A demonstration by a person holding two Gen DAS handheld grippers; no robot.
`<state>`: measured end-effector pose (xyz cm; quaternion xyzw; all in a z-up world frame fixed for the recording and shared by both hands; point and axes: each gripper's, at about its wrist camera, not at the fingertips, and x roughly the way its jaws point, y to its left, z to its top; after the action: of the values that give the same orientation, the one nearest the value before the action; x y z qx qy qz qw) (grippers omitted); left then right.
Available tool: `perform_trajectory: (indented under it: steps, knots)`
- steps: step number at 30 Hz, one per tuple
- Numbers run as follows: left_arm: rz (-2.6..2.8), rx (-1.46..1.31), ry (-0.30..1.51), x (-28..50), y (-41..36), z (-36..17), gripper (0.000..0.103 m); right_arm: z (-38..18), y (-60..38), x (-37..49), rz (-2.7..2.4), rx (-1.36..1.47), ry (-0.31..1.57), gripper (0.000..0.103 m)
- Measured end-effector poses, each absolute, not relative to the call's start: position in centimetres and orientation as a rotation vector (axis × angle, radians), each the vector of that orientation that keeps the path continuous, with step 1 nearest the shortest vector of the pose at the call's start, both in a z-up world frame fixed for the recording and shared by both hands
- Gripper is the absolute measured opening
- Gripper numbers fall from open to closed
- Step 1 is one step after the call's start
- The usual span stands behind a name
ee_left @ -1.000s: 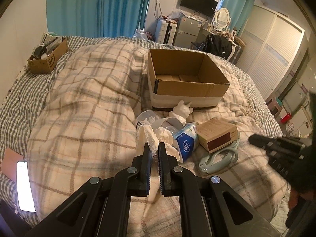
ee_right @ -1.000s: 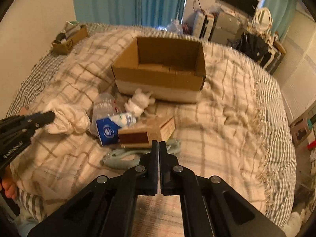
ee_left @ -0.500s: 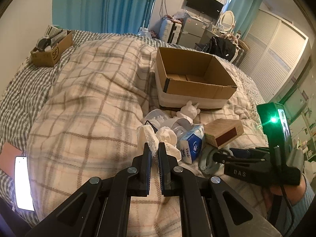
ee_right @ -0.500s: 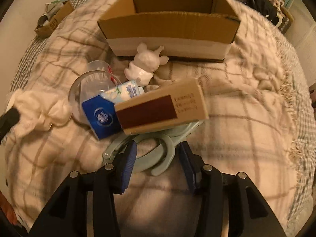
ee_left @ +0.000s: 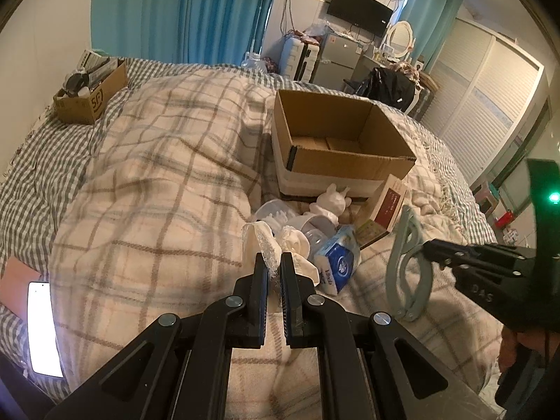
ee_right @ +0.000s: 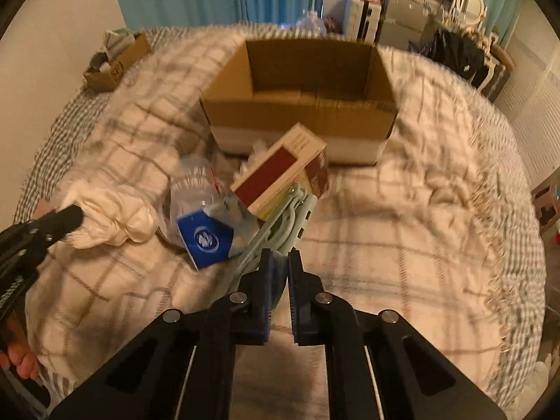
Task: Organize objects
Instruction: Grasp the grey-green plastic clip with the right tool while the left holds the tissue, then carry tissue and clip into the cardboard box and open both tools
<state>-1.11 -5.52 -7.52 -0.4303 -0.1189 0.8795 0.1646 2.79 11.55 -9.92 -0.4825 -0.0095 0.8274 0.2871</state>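
Observation:
My left gripper (ee_left: 274,259) is shut on a white lacy cloth (ee_left: 269,245) in front of the pile on the plaid blanket. My right gripper (ee_right: 278,255) has its jaws closing, pads pressed on a pale green folding hanger (ee_right: 290,217), which stands lifted on edge (ee_left: 402,269). A brown box with a maroon side (ee_right: 280,175) leans tipped up on the hanger. Beside it lie a blue tissue pack (ee_right: 204,238), a clear plastic bottle (ee_right: 190,185) and a white rabbit figure (ee_left: 330,201). Behind them stands an open cardboard box (ee_left: 343,140).
A small cardboard box (ee_left: 89,94) full of items sits at the bed's far left corner. A lit phone (ee_left: 40,329) lies at the near left edge. Beyond the bed are a suitcase, a fridge (ee_left: 336,59) and white wardrobe doors (ee_left: 490,98).
The right gripper opened around the hanger, then closed on it and raised it on edge, tipping the brown box up. The left gripper stayed still, gripping the cloth.

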Motion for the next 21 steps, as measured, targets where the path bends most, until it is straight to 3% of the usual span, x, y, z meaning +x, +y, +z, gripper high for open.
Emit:
perform_trajectory:
  steps: [21]
  knots:
    - [2.508,-1.042,-0.218,-7.0,-0.9,0.7,0.007,0.0,12.7,1.4,2.397,-1.056,-0.110,0.004]
